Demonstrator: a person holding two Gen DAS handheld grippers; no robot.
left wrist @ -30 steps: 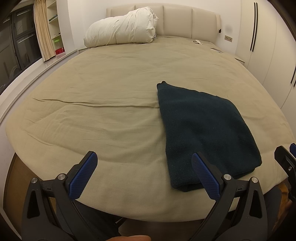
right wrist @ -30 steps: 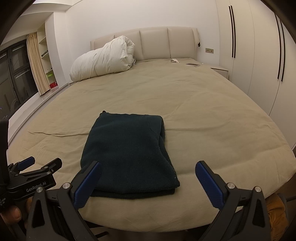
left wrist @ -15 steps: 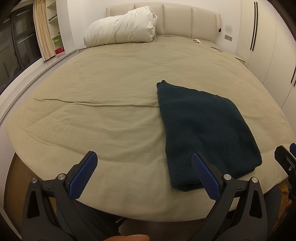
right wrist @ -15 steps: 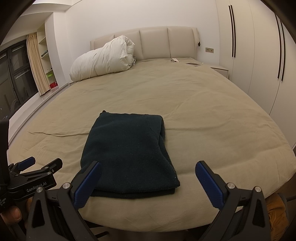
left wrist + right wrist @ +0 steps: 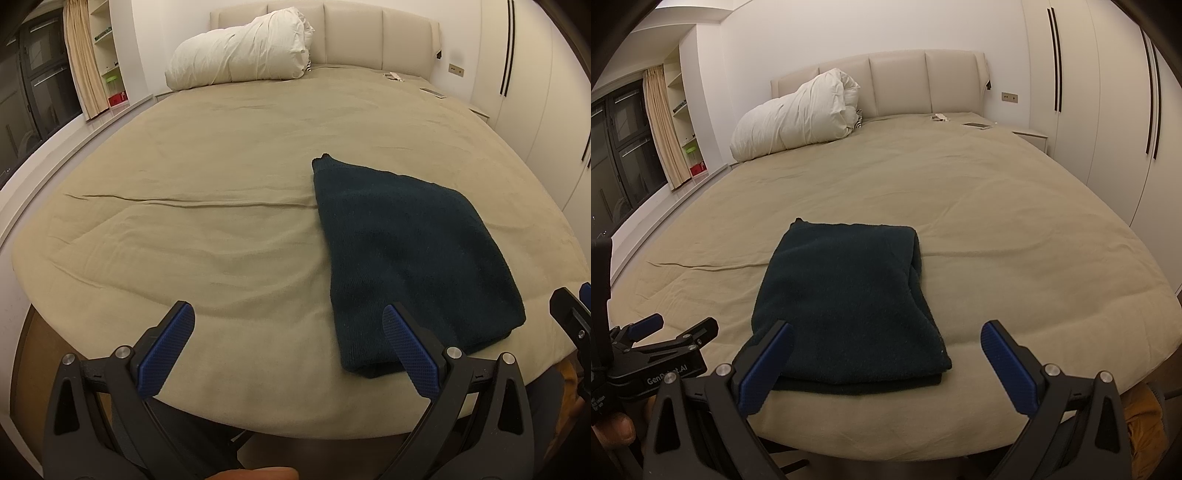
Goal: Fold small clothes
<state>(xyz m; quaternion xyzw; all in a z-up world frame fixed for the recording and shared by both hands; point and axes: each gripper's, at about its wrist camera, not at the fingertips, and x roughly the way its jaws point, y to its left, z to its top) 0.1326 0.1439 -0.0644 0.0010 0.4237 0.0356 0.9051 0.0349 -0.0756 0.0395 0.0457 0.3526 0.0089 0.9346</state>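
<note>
The dark folded garment (image 5: 846, 306) lay near the bed's (image 5: 221, 177) front edge, long axis running straight away from the tongs. It sat dead ahead of the right gripper (image 5: 886, 363), off to the left gripper's (image 5: 293, 349) right. Both were spread wide, holding nothing.

Dark teal garment (image 5: 846, 302), beige bedcover (image 5: 1015, 229)

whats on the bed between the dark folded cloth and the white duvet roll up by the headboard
Nothing: only bare, lightly creased beige bed cover lies between the dark folded cloth and the white duvet roll. The right wrist view shows it best.
</note>
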